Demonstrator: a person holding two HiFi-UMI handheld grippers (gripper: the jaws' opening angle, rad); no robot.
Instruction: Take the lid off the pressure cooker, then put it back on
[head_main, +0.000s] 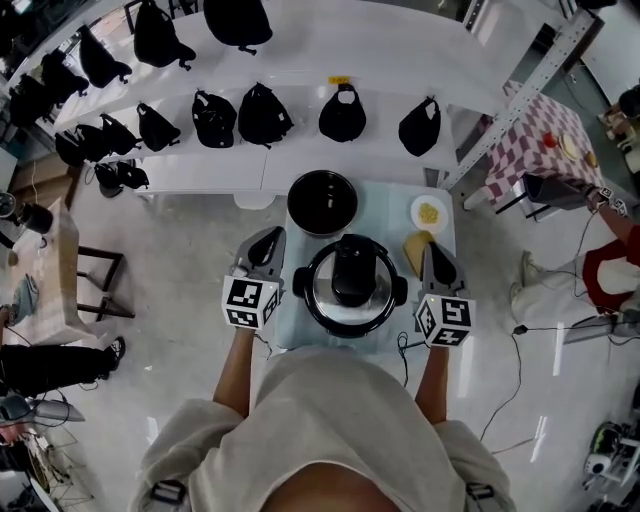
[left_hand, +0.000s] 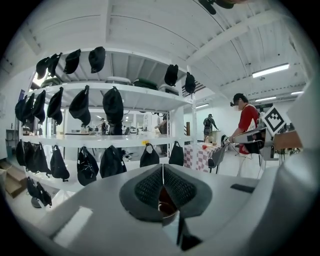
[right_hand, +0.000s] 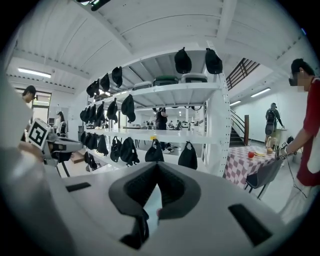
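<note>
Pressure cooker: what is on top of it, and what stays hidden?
A lid with a black handle sits on the cooker. The inside is covered, so its contents cannot be seen.

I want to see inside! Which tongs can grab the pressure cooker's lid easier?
Probably the left tongs: both flank the pressure cooker shut, but a yellow wedge crowds the right tongs.

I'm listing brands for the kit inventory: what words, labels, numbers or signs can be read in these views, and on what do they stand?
No text can be read in any view.
Yellow tag on the shelf: too small to read.
Pressure cooker lid: no legible print.
Cubes on the left gripper and right gripper: black-and-white square markers, patterns only, no letters.
</note>
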